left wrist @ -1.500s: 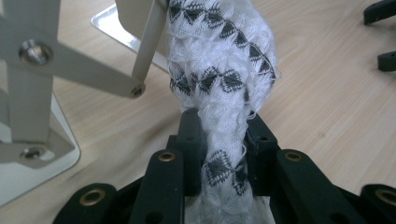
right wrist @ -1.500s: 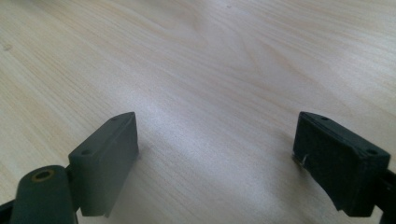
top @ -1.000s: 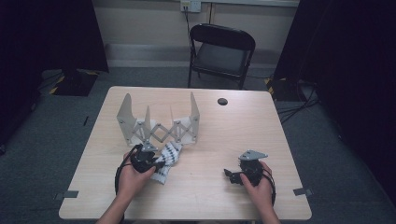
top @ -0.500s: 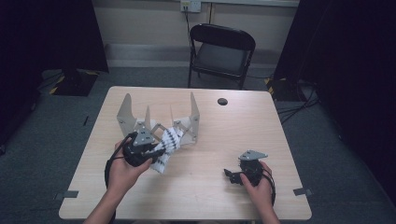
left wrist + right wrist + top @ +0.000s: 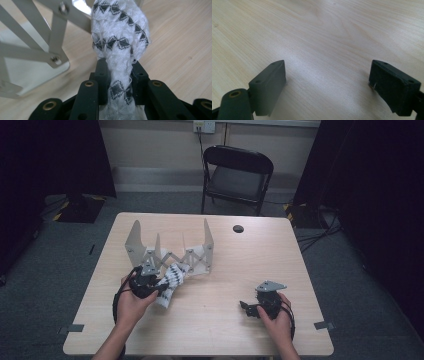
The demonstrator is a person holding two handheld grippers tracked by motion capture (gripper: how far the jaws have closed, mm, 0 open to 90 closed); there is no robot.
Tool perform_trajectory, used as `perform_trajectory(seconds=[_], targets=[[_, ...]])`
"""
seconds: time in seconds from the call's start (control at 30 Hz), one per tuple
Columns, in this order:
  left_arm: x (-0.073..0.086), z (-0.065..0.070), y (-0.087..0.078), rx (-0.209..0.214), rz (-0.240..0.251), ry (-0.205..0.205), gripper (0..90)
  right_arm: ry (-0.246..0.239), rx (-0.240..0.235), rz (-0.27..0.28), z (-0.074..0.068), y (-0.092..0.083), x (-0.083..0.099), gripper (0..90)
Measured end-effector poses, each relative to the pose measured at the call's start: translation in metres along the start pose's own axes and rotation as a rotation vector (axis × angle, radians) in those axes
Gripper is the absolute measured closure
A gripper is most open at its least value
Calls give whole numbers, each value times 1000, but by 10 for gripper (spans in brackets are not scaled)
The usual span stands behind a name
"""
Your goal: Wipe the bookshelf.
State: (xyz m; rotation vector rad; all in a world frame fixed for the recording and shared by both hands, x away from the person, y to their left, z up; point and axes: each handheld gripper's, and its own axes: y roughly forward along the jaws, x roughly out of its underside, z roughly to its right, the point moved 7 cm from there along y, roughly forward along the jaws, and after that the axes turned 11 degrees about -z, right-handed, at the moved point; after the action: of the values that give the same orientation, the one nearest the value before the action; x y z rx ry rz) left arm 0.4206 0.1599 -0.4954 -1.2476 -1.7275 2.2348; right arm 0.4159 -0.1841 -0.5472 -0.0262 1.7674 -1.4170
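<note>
Cloth first: from the high view I see the white cloth with black diamond pattern (image 5: 172, 279) bunched at the near foot of the folding metal rack (image 5: 170, 252), which stands on the left half of the wooden table (image 5: 225, 330). My left gripper (image 5: 150, 287) sits at the cloth's near end, just in front of the rack, with my left hand (image 5: 131, 302) behind it. My right gripper (image 5: 250, 309) rests low over the table's right near part, well apart from the cloth, held by my right hand (image 5: 275, 315). A small dark round object (image 5: 238, 228) lies near the far edge, and a black folding chair (image 5: 237, 175) stands beyond the table.

From the left gripper view, the jaws are drawn in narrow and pinch the cloth (image 5: 120, 50) between them; the fabric is squeezed thin at the pads and swells into a rounded bundle just beyond. The rack's (image 5: 37, 47) crossed grey bars and bolts stand close on the left, and I cannot tell whether the cloth touches them. Bare table (image 5: 180, 45) shows to the right.

From the right gripper view, the jaws stand wide apart with nothing between them, only pale wood grain of the table (image 5: 324, 37) beneath and ahead.
</note>
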Motion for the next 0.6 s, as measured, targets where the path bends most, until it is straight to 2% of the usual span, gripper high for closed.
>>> perform_trajectory(seconds=[0.17, 0.4, 0.47, 0.6], targets=[[11, -2, 11, 12, -15, -23, 725, 0, 0, 0, 0, 0, 0, 134], [23, 2, 20, 24, -57, -12, 724, 0, 0, 0, 0, 0, 0, 134], [26, 4, 22, 33, -58, -25, 723, 0, 0, 0, 0, 0, 0, 134], [27, 6, 20, 42, -61, -23, 723, 0, 0, 0, 0, 0, 0, 134]])
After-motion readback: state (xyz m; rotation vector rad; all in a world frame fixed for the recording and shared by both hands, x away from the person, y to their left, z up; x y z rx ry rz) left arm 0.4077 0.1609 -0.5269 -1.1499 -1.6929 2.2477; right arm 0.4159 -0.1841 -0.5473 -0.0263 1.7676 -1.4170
